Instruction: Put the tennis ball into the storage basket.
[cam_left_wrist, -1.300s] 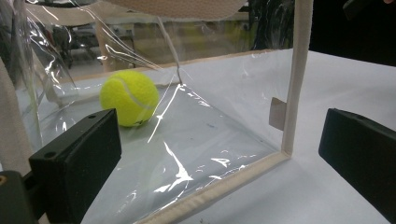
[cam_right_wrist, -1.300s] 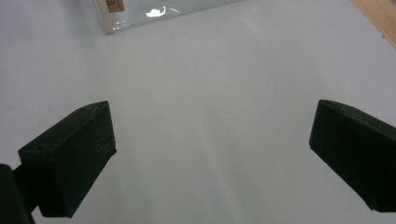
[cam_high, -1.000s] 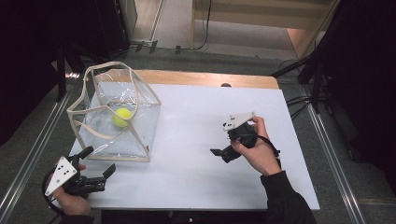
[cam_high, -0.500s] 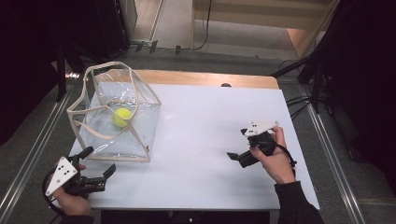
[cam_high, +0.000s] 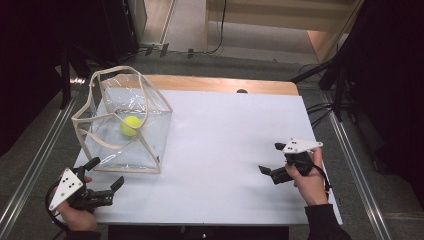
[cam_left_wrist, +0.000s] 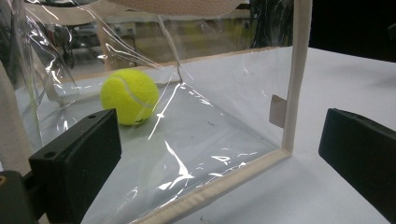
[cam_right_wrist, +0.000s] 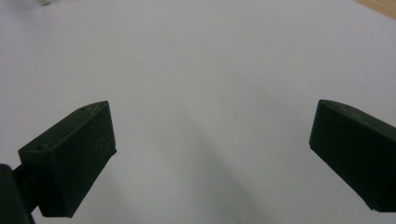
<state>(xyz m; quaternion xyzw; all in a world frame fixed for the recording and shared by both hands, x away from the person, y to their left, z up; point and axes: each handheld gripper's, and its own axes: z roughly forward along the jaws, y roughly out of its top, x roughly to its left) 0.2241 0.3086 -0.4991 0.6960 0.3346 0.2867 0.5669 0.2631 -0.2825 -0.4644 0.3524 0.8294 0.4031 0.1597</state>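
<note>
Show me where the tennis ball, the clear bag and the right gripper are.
tennis ball (cam_left_wrist: 129, 95), left gripper view, middle of its felt.
clear bag (cam_high: 155, 136), high view, its front plastic wall.
right gripper (cam_high: 270, 159), high view, between its fingertips.

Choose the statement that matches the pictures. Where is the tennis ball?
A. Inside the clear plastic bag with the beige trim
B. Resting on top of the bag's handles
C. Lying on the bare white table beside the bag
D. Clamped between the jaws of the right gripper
A: the tennis ball sits on the floor of the clear plastic bag, seen through its wall from the left gripper view.
</note>
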